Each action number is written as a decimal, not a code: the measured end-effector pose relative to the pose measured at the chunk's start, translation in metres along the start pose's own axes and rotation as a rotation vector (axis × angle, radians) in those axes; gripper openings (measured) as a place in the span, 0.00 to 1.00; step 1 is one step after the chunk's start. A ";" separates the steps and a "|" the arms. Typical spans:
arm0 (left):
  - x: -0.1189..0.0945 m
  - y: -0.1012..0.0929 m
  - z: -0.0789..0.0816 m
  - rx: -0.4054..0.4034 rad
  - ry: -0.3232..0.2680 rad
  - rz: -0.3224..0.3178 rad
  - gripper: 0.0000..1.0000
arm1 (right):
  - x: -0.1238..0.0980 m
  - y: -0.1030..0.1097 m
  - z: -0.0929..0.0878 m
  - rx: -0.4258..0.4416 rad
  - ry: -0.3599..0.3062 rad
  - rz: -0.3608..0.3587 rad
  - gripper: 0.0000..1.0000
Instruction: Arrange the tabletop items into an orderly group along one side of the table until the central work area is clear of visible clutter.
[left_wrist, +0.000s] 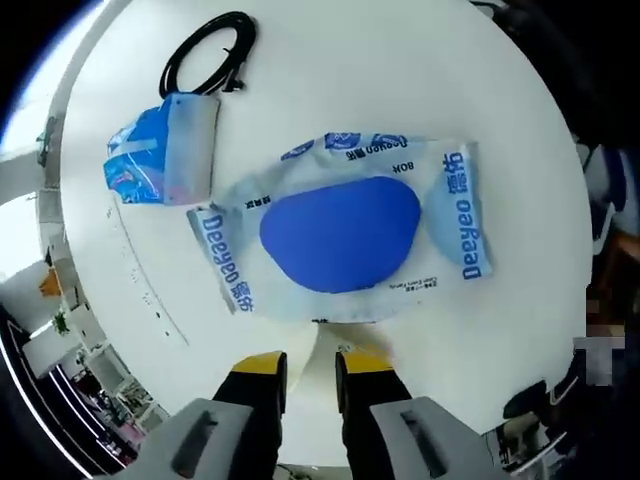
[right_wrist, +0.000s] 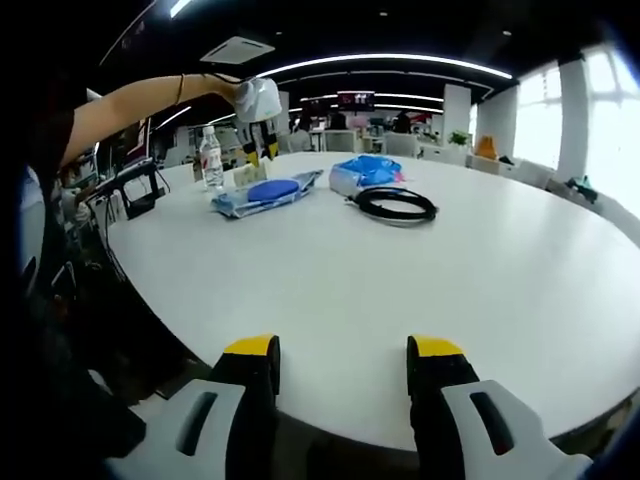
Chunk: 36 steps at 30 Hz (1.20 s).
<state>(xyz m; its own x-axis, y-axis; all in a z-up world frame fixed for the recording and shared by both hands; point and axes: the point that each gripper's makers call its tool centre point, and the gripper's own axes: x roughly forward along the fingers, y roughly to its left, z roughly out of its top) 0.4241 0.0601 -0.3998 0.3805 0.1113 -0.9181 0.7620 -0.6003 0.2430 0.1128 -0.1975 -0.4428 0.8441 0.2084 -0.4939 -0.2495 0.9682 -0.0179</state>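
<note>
In the left gripper view I look down on a pale wet-wipes pack (left_wrist: 345, 235) with a blue oval lid, lying flat on the white round table (left_wrist: 400, 70). My left gripper (left_wrist: 310, 365) hovers above its near edge, jaws a little apart with nothing between them. A smaller blue packet (left_wrist: 160, 150) and a coiled black cable (left_wrist: 205, 55) lie beyond. In the right gripper view the pack (right_wrist: 265, 192), packet (right_wrist: 370, 172) and cable (right_wrist: 397, 205) sit at the far side. My right gripper (right_wrist: 342, 360) stands open over the near table edge.
A clear water bottle (right_wrist: 210, 158) stands behind the wipes pack near the far left rim. A person's arm holds the left gripper (right_wrist: 258, 102) above the pack. Chairs and desks surround the table (right_wrist: 400, 290); windows are at the right.
</note>
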 end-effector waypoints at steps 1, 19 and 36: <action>0.001 -0.001 -0.001 0.007 0.015 -0.010 0.18 | 0.000 0.001 0.000 -0.001 0.002 0.001 0.48; 0.009 -0.002 -0.014 0.050 0.129 -0.049 0.17 | -0.002 0.023 0.028 -0.057 -0.091 0.075 0.51; 0.022 -0.009 -0.025 0.100 0.224 -0.100 0.01 | -0.001 0.024 0.031 -0.084 -0.087 0.086 0.50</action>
<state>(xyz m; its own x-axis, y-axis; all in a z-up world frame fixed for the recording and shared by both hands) 0.4387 0.0876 -0.4140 0.4211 0.3400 -0.8409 0.7502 -0.6516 0.1123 0.1207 -0.1697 -0.4160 0.8551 0.3045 -0.4196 -0.3582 0.9321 -0.0534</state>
